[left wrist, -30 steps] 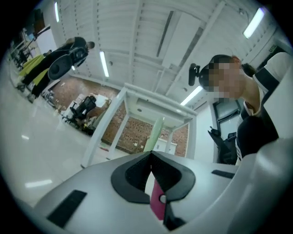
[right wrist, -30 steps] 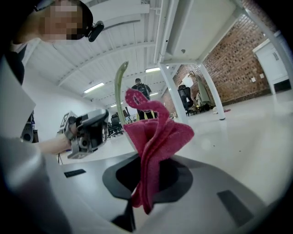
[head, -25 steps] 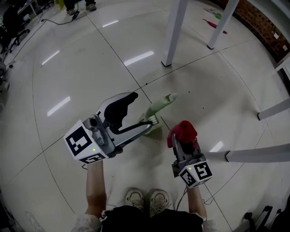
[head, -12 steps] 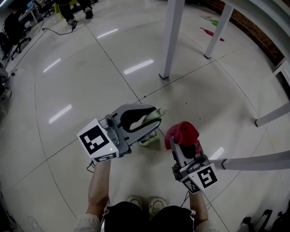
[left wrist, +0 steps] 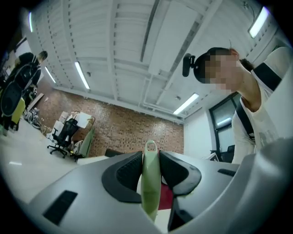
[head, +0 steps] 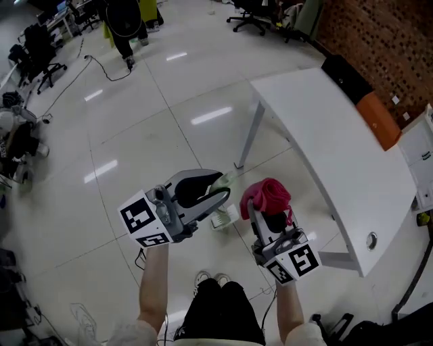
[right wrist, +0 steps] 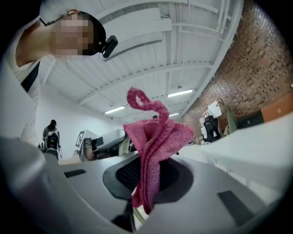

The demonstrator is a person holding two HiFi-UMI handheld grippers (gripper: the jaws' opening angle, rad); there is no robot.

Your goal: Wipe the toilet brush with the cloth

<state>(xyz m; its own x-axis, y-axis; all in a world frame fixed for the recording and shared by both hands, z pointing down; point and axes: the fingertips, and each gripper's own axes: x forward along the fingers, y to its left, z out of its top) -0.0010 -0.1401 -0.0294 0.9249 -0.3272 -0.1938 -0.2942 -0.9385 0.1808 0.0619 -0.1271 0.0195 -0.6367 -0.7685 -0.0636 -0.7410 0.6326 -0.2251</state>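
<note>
A pale green toilet brush hangs from my left gripper (head: 211,189), its handle (head: 223,180) between the jaws and its white bristle head (head: 224,217) below, off the floor. In the left gripper view the handle (left wrist: 150,180) stands upright, pinched between the dark pads, with my left gripper (left wrist: 150,171) shut on it. Just to the right, my right gripper (head: 267,215) is shut on a bunched pink cloth (head: 266,194). In the right gripper view the cloth (right wrist: 154,139) sticks up out of my right gripper (right wrist: 146,176). Brush and cloth are close but apart.
A white table (head: 325,149) stands to the right, one leg (head: 247,138) just beyond the brush. My shoes (head: 213,278) are on the glossy tiled floor below. Office chairs (head: 260,17), a cable (head: 101,67) and a brick wall (head: 379,47) lie farther off.
The brush lay on the floor by the left jaws; they closed on its handle and lifted it. Both grippers have risen well above the floor, and the table top has come into view.
</note>
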